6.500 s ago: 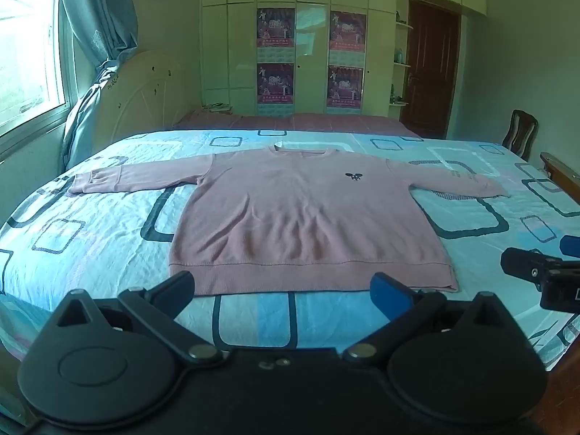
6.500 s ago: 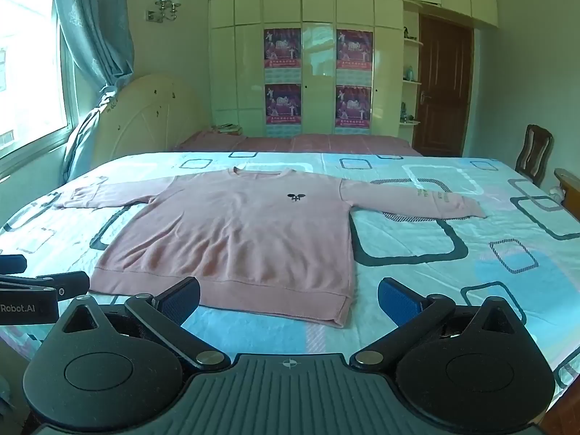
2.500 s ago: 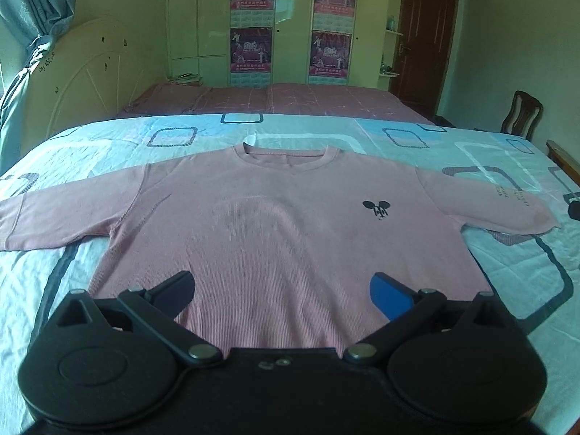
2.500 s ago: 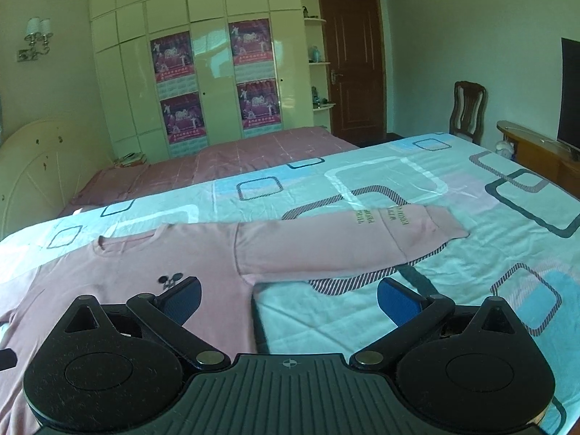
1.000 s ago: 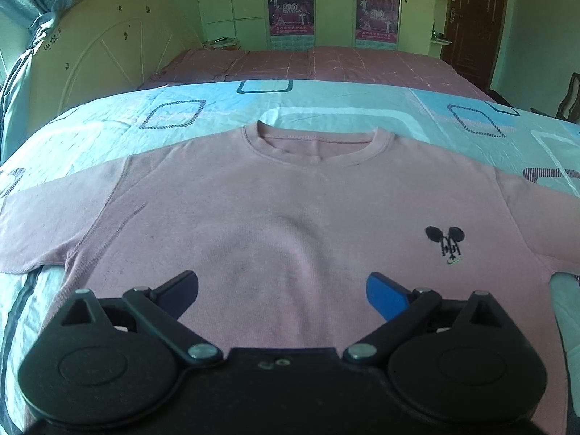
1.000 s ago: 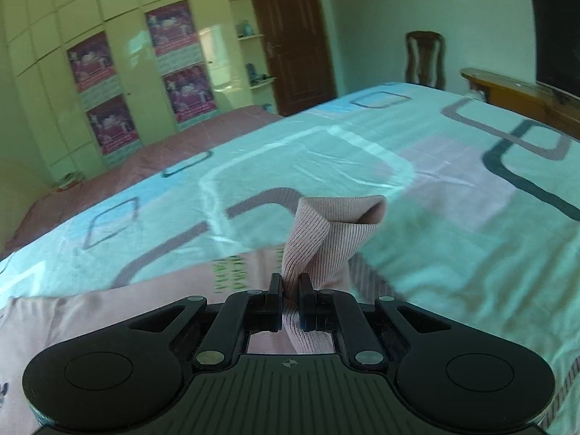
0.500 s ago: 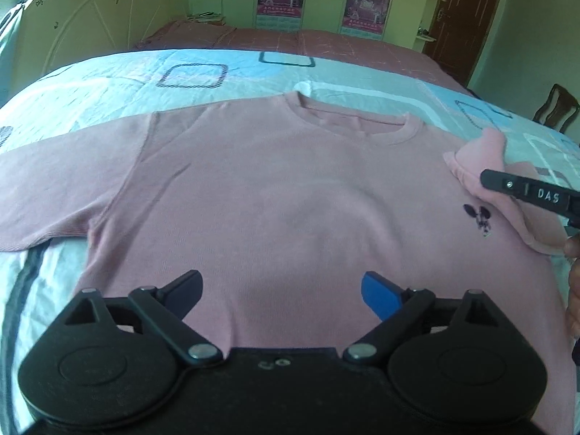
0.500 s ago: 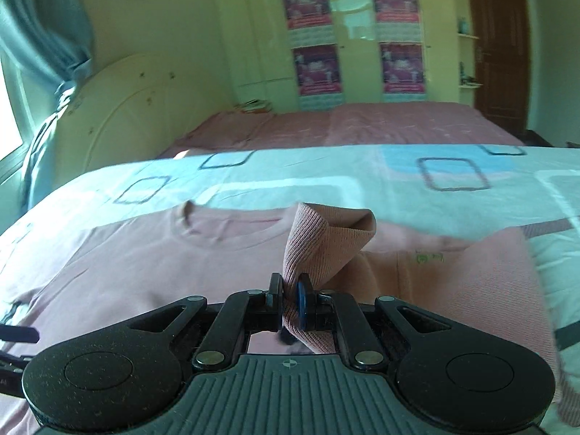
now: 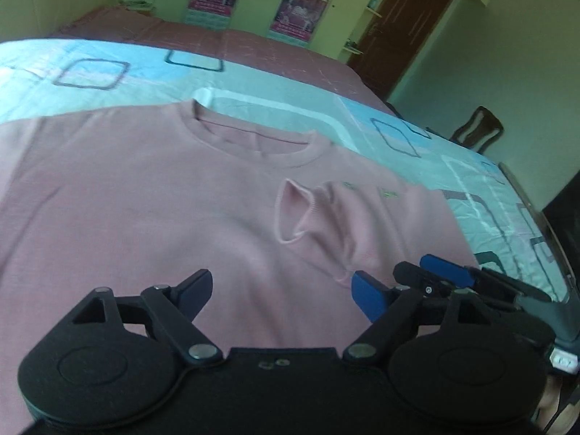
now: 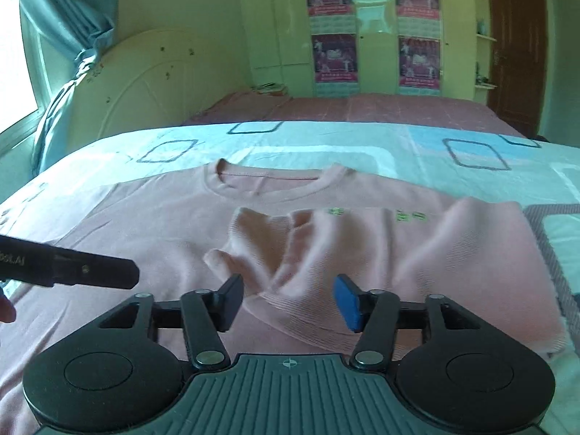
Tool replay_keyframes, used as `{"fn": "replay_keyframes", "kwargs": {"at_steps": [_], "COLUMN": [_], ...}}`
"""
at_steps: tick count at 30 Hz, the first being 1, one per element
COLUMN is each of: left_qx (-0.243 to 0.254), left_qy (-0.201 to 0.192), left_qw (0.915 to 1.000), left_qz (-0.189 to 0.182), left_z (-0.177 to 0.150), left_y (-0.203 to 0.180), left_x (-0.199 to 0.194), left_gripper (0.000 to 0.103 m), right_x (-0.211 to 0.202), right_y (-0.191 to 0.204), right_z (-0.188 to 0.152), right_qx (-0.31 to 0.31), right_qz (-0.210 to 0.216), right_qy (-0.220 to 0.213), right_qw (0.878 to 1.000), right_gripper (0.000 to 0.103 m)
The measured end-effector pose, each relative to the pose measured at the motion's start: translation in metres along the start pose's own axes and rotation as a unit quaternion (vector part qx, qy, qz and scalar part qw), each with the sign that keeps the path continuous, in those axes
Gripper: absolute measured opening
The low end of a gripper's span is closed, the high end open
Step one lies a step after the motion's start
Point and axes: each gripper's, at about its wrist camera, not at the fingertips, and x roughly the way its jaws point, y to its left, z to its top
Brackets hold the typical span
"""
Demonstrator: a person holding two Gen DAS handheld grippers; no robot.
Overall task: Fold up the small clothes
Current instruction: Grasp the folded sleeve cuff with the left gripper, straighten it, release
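We have a pink ribbed-knit long-sleeved sweatshirt (image 10: 152, 239) lying flat and face up on the pale blue bedspread with dark rounded-square outlines (image 10: 417, 152), neckline toward the far wall; its right sleeve (image 10: 326, 253) lies folded across the chest, the cuff (image 9: 290, 214) standing open and rumpled just below the collar. Our right gripper (image 10: 288, 301) hovers low over that sleeve with its jaws wide apart and nothing between them; the ribbed sleeve edge lies just under the fingertips, whether touching we cannot tell. Our left gripper (image 9: 281, 293) is likewise spread wide and empty, hanging above the lower chest — near the right one, whose blue pads show at the edge of its view.

We judge the first sleeve fold to be laid but untidy; the cloth bunches in ridges rather than lying smooth. The other sleeve runs off to the left, not yet folded. The next move calls for a pinch on that left cuff and a carry across the body — or first a light press to flatten the bunched sleeve, since soft knit creeps back when released.
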Motion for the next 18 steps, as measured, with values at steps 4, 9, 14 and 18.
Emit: {"fn": "replay_keyframes", "kwargs": {"at_steps": [4, 9, 14, 18], "left_qx": [0.002, 0.035, 0.036, 0.023], "left_qy": [0.046, 0.027, -0.034, -0.067], "left_qw": [0.9989, 0.9988, 0.9986, 0.9970], "left_qz": [0.001, 0.019, 0.017, 0.032], "left_z": [0.008, 0.015, 0.030, 0.036], "left_y": [-0.015, -0.035, -0.032, 0.000], "left_x": [0.051, 0.076, 0.047, 0.006], "left_gripper": [0.049, 0.013, 0.007, 0.007], "right_x": [-0.032, -0.054, -0.048, -0.038], "right_y": [-0.054, -0.098, -0.108, -0.115], "right_z": [-0.014, -0.031, -0.038, -0.036], "right_qx": [0.070, 0.122, 0.127, 0.149], "right_qz": [-0.068, -0.064, -0.080, -0.079], "right_qy": [-0.004, 0.025, 0.043, 0.034], "right_qw": [0.995, 0.990, 0.988, 0.985], "right_gripper": [0.041, 0.041, 0.041, 0.041]}}
